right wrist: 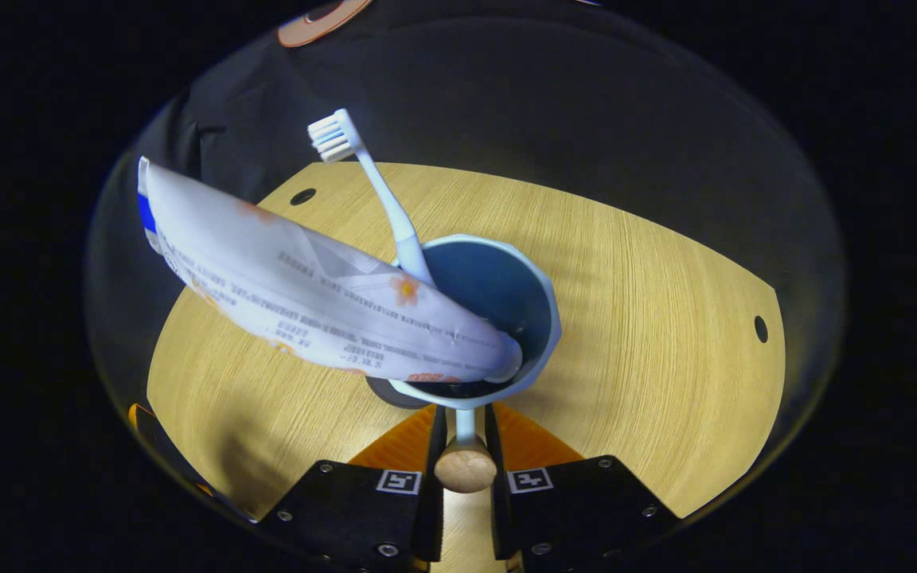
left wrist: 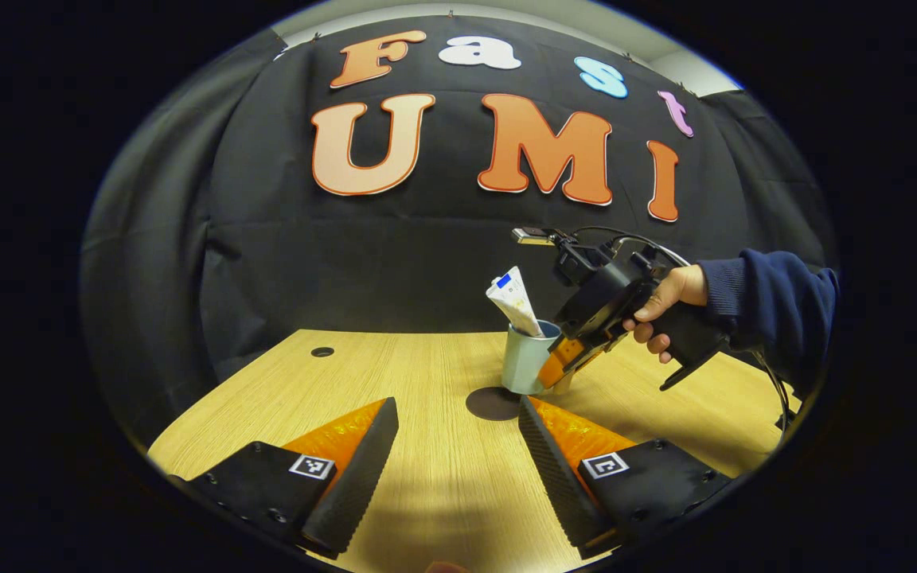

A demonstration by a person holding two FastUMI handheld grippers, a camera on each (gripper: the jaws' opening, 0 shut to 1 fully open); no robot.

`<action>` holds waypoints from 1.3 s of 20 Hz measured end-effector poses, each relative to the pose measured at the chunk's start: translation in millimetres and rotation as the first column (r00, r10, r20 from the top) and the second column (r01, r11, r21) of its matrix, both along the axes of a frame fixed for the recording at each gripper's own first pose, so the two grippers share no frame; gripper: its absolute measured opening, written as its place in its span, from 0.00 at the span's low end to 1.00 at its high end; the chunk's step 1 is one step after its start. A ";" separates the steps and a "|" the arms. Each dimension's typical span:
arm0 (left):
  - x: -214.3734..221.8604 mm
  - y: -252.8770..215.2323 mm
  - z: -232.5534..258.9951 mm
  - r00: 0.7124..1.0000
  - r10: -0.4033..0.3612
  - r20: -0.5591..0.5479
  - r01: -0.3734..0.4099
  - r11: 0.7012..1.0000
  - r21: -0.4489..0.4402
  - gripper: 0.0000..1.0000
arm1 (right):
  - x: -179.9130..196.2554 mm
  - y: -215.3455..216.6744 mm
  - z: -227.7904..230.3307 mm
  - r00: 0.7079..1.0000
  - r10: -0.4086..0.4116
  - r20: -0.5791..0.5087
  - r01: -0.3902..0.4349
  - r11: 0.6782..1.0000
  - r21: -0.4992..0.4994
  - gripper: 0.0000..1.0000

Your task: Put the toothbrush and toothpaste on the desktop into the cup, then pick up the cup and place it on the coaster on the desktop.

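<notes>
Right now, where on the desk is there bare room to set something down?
Bare wood runs from the left gripper to the small round hole near the far left edge. It is crowded around the pale blue cup, dark round coaster and right gripper whose fingers clamp the cup's handle.

Wooden desktop (left wrist: 435, 477) with cable holes (left wrist: 322, 352)

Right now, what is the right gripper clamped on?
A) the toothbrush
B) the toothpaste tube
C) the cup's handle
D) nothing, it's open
C: in the right gripper view the right gripper has both fingers closed on the cup's handle, while the cup holds the toothpaste and toothbrush.
</notes>
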State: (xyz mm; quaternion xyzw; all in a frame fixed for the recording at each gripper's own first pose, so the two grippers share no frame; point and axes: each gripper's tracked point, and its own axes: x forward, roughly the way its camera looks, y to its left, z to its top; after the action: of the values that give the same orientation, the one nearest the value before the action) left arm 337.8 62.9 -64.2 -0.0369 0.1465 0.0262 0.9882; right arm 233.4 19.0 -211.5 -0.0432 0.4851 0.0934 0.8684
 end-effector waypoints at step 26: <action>-11.2 2.1 -8.8 0.998 0.039 -0.048 -0.039 0.999 -0.003 0.97 | -6.2 -14.5 26.3 0.994 0.056 0.096 -0.062 0.996 0.062 0.58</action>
State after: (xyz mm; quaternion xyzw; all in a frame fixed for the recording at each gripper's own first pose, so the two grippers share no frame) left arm 326.6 65.0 -73.0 -0.0410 0.1696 0.0460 0.9836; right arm 227.2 4.5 -185.2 -0.0338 0.4390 0.1324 0.8880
